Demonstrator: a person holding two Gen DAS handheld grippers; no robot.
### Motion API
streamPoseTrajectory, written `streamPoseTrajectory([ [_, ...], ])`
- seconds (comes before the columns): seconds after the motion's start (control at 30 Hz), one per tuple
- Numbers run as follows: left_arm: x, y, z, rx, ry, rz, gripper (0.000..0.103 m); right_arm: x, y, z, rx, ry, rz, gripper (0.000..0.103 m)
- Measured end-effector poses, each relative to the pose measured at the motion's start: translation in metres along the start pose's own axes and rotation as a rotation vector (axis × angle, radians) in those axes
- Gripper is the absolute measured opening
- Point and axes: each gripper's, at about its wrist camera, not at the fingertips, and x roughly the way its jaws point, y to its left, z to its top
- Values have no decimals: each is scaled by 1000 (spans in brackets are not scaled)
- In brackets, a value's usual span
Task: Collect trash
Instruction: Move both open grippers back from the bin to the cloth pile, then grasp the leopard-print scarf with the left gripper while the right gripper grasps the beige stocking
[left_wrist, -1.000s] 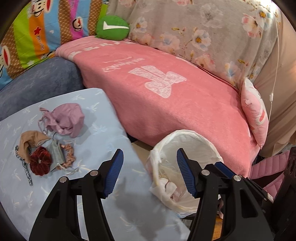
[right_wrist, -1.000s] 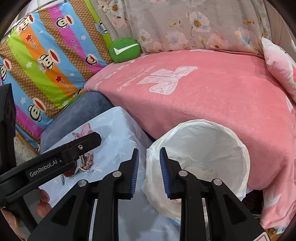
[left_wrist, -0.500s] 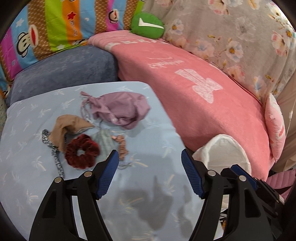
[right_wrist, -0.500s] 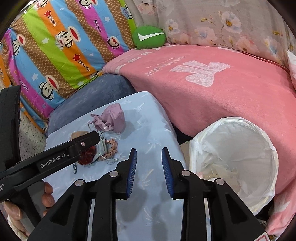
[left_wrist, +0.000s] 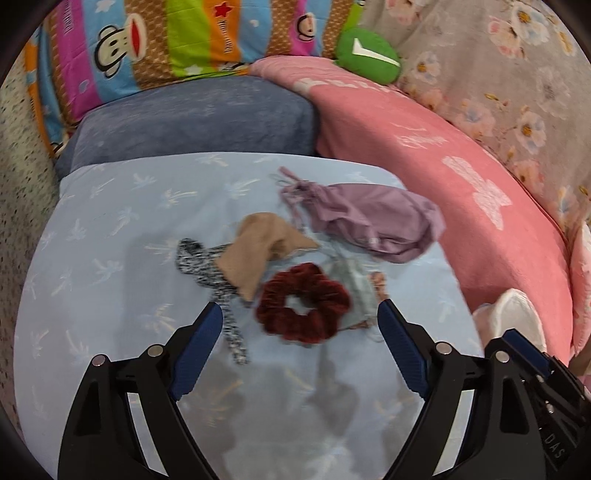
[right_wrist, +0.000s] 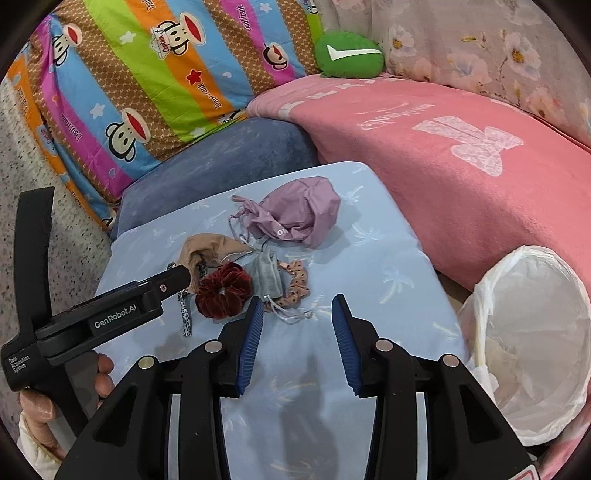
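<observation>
On the left gripper (right_wrist: 177, 280), "GenRobot.AI" lettering, both grippers' jaws opening, nothing between them.

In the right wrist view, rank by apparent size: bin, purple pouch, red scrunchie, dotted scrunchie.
1. bin, though nearness to the camera enlarges it
2. purple pouch
3. red scrunchie
4. dotted scrunchie, partly hidden

Striped monkey-print quilt (right_wrist: 122, 88), green cushion (right_wrist: 349, 55), pink blanket (right_wrist: 461, 155), floral cover (left_wrist: 517, 74)

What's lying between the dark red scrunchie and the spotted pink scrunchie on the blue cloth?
A small grey drawstring pouch lies between the dark red scrunchie and the spotted pink scrunchie, touching both. The right wrist view shows it clearly.
</observation>
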Motion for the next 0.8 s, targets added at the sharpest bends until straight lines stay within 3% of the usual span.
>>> streamPoseTrajectory([
  [0.27, 23, 51, -3, -34, 30, 67, 82, 38, 40, 5, -46, 40, 29, 39],
  [0.5, 53, 70, 1, -25, 75, 75, 80, 68, 66, 18, -72, 61, 55, 39],
  [0.63, 69, 78, 2, -30, 106, 85, 72, 84, 78, 28, -73, 69, 76, 39],
  [0.8, 71, 86, 5, -60, 101, 47, 71, 111, 93, 35, -76, 107, 115, 39],
])
